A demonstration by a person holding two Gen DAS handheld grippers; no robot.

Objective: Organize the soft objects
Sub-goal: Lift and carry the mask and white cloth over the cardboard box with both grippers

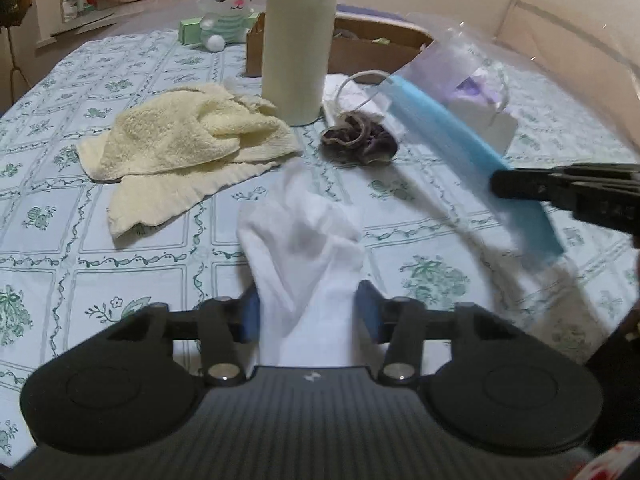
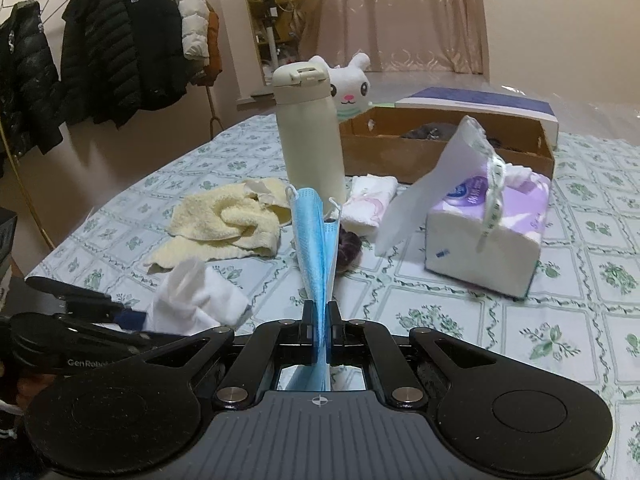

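Note:
My left gripper [image 1: 308, 312] is shut on a white cloth [image 1: 304, 248], held above the table; the cloth also shows in the right wrist view [image 2: 192, 296]. My right gripper [image 2: 320, 320] is shut on a blue face mask [image 2: 314, 240], which stands up between its fingers; the mask [image 1: 452, 136] crosses the left wrist view at the right. A cream towel [image 1: 180, 140] lies crumpled on the table. A dark scrunchie [image 1: 360, 140] lies beside a folded white cloth [image 2: 370, 204]. A white plush rabbit [image 1: 226, 0] sits at the far edge.
A tall cream bottle [image 2: 310, 132] stands mid-table. An open cardboard box [image 2: 444, 148] sits behind it. A tissue pack [image 2: 488, 232] lies at the right. A floral tablecloth [image 1: 60, 220] covers the table. Coats hang on a rack [image 2: 100, 48].

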